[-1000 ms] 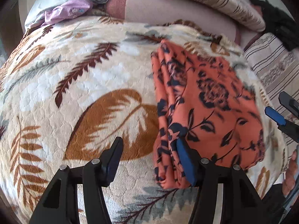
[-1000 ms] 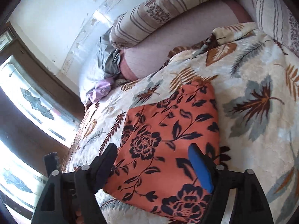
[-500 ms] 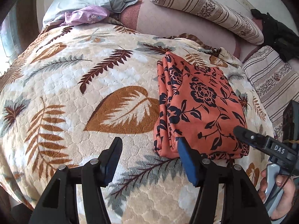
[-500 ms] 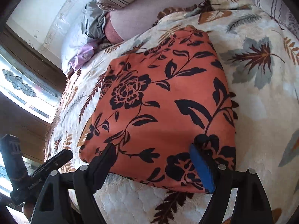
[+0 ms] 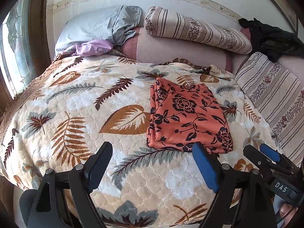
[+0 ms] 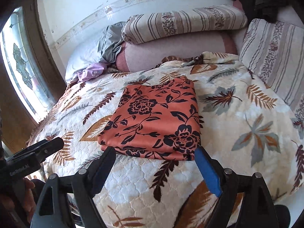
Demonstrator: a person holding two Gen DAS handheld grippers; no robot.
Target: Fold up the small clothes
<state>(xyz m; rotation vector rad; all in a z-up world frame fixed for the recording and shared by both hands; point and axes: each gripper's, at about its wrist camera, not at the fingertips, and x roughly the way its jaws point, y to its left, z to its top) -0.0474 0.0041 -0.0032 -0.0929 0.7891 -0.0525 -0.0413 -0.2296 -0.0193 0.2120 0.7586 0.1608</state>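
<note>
An orange cloth with black flowers (image 5: 187, 115) lies folded into a flat rectangle on the leaf-patterned blanket (image 5: 76, 104); the right wrist view shows the cloth (image 6: 155, 119) from its near edge. My left gripper (image 5: 153, 148) hangs above the blanket, short of the cloth's near left corner, its jaws opening with nothing between them. My right gripper (image 6: 155, 153) is just in front of the cloth's near edge, jaws also opening and clear of the fabric. Each gripper shows at the edge of the other's view.
Striped bolster pillows (image 5: 197, 30) and a pink cushion (image 5: 180, 51) line the back of the bed. A grey pillow (image 5: 98, 26) and a lilac garment (image 5: 91, 47) lie at the back left. Dark clothing (image 5: 269, 38) sits back right. A stained-glass window (image 6: 20, 72) is at the left.
Both grippers have pulled back and up from the folded cloth, so it now looks smaller and farther off. Their jaws have widened. The cloth stays folded on the blanket.
</note>
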